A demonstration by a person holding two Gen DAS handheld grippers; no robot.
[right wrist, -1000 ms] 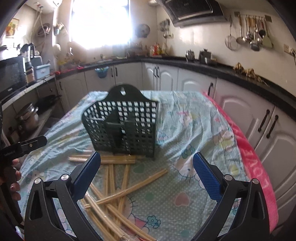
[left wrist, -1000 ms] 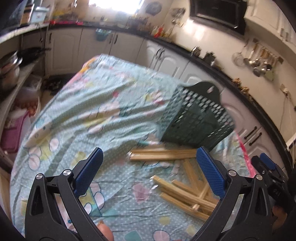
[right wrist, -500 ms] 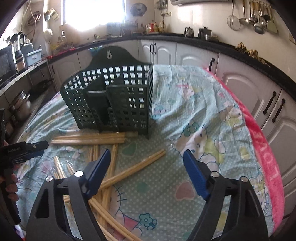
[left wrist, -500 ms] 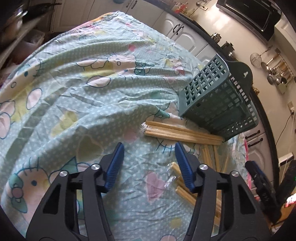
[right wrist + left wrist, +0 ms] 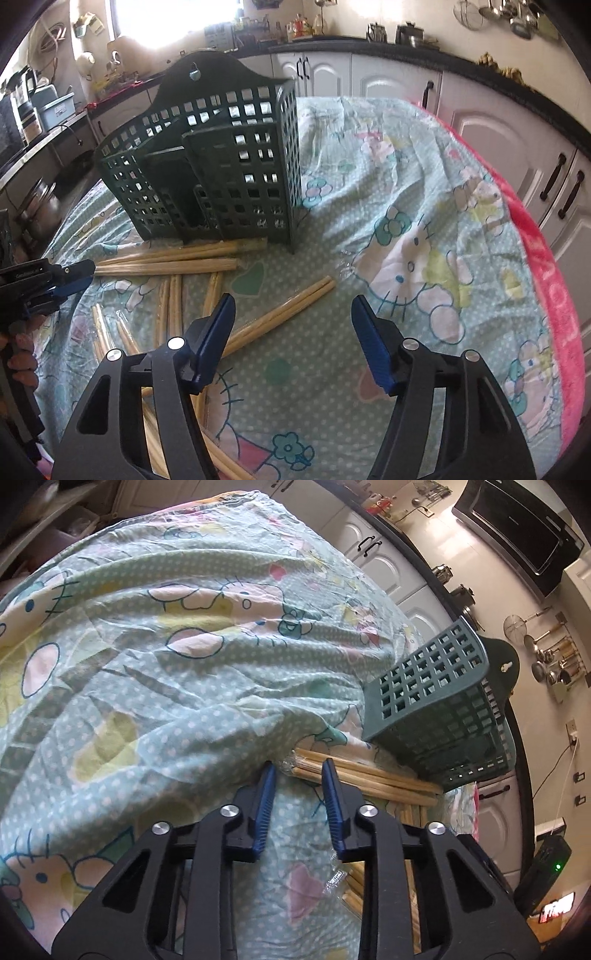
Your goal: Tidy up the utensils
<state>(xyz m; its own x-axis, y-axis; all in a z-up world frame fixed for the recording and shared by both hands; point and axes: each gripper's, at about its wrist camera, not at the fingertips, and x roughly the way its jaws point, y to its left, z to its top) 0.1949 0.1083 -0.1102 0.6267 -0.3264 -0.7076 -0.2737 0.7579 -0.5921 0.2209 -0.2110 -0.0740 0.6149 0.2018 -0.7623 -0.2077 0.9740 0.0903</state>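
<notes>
Reaching with the left gripper (image 5: pixel 297 770), we are setting its narrowly parted fingers to either side of the wrapped end of the chopstick pair (image 5: pixel 354 775) lying just ahead of the tips, so that a squeeze would likely pinch it; nothing is gripped yet. Beyond those fingers the green basket (image 5: pixel 439 709) is standing upright on the tablecloth (image 5: pixel 147 701), open top ready to take sticks. To the right, we are hovering the right gripper (image 5: pixel 291 310), fingers spread wide and empty, over another loose pair (image 5: pixel 280 314) lying just inside its left finger, with more sticks scattered left of it.
</notes>
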